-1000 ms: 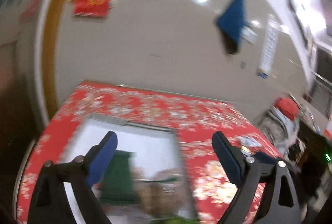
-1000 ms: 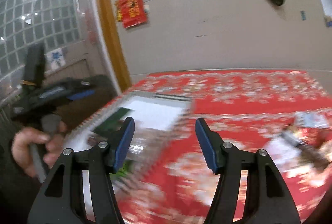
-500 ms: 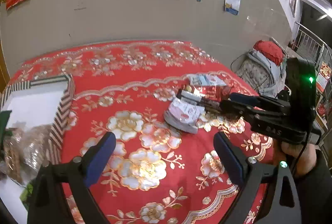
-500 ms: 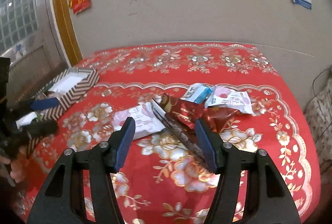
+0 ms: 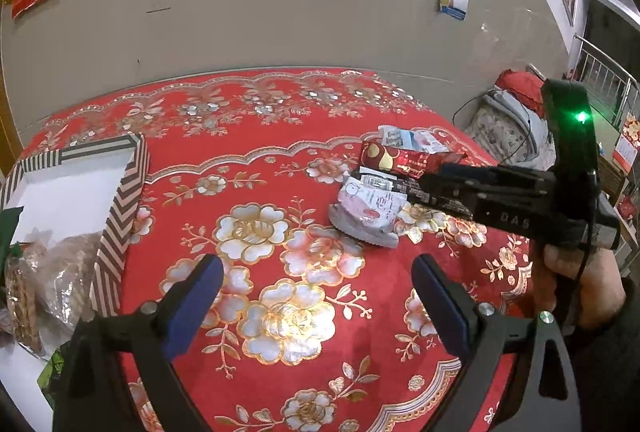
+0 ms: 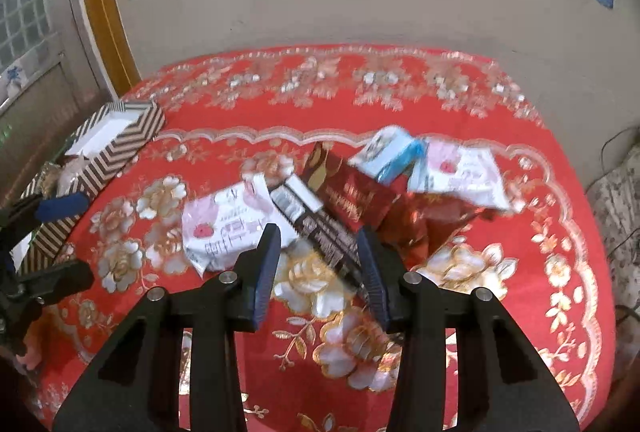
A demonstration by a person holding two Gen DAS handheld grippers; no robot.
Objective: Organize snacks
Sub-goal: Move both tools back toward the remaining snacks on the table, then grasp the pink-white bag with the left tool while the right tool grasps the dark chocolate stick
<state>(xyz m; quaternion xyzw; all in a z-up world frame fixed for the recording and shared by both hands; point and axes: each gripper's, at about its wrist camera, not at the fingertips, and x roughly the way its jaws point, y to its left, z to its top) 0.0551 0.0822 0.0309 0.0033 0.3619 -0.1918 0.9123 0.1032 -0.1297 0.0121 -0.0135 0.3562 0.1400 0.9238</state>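
Snack packets lie in a pile on the red flowered cloth: a white-pink packet (image 6: 224,228) (image 5: 366,209), a long dark bar (image 6: 316,224), a dark red packet (image 6: 352,191) (image 5: 400,159), a blue-white packet (image 6: 390,153) and another white-pink packet (image 6: 460,171). My right gripper (image 6: 318,264) is open, its jaws on either side of the dark bar's near end; it also shows in the left wrist view (image 5: 460,187). My left gripper (image 5: 316,296) is open and empty over the cloth. The striped box (image 5: 124,199) (image 6: 116,147) at left holds bagged snacks (image 5: 52,272).
The table stands against a beige wall (image 5: 260,11). Its right edge drops off toward bedding and a railing (image 5: 512,111). A wooden door frame (image 6: 104,7) is behind the box.
Both grippers swung right from the box toward the snack pile. My right gripper has moved in close and its jaws now bracket the dark bar.
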